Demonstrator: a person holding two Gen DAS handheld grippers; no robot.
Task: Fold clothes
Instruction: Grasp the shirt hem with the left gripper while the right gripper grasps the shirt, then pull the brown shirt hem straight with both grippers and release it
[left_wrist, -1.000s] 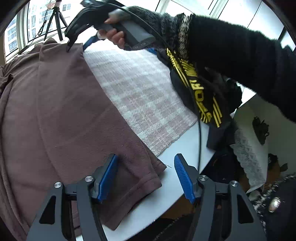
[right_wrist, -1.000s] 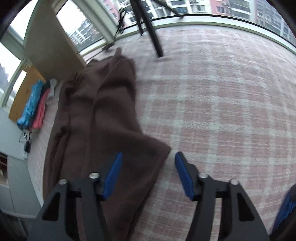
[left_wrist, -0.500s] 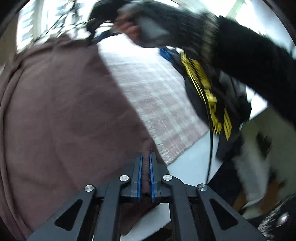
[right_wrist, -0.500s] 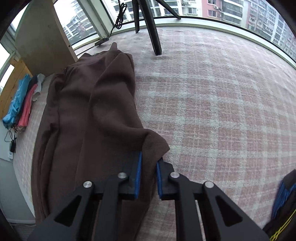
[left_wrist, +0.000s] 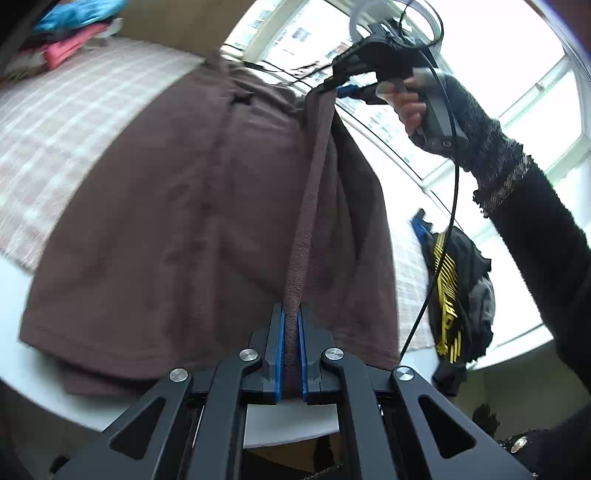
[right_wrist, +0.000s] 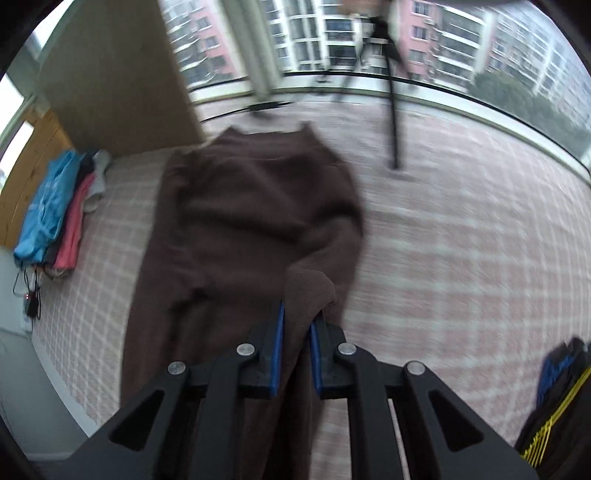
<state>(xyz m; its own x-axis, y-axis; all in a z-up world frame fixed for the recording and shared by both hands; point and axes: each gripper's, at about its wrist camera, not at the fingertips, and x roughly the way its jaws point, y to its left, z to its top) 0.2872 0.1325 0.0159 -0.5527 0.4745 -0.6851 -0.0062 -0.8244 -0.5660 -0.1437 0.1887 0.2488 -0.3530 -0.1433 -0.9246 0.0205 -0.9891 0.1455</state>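
Note:
A brown fleece garment lies spread on the pink checked cloth of the table. My left gripper is shut on its near edge. My right gripper is shut on the far end of the same edge and also shows in the left wrist view, raised above the table. The edge is stretched taut in the air between the two grippers, and a flap of the brown garment hangs down from it. The rest rests flat on the table.
A pile of blue and pink clothes sits at the table's far left by a wooden panel. A black garment with yellow print lies at the right edge. A tripod leg stands on the table near the window.
Both grippers went from open to shut on the brown garment's edge, then lifted it. The edge now hangs taut above the table and the views have swung toward the window.

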